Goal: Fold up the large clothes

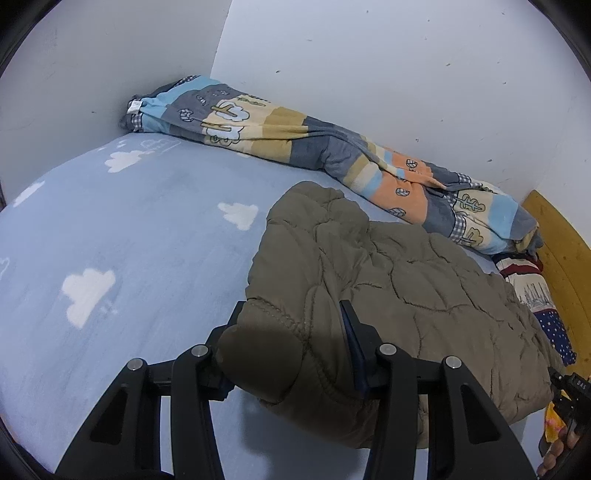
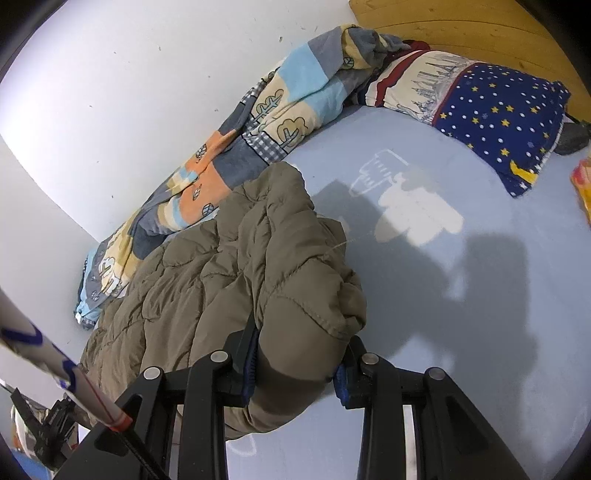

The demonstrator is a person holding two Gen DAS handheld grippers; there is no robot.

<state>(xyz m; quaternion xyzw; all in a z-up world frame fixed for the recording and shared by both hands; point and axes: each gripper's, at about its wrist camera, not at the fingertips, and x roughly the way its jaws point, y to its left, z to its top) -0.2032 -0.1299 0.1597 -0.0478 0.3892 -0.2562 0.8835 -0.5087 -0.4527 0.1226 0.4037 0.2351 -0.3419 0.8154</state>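
An olive quilted padded jacket (image 1: pixel 391 280) lies bunched on the light blue bed sheet (image 1: pixel 140 229). My left gripper (image 1: pixel 291 314) has a thick fold of the jacket's near edge between its jaws and is shut on it. In the right wrist view the same jacket (image 2: pixel 229 258) runs away to the left. My right gripper (image 2: pixel 303 347) is shut on another bulky fold of the jacket's edge, lifted slightly off the sheet (image 2: pixel 461 332). The other gripper and a hand show at the left view's lower right edge (image 1: pixel 569 402).
A patterned blanket (image 1: pixel 295 140) lies rolled along the white wall (image 1: pixel 369 55). A pillow with blue star print (image 2: pixel 491 110) sits by the wooden headboard (image 2: pixel 461 26). A white striped pole (image 2: pixel 55 354) crosses the right view's lower left.
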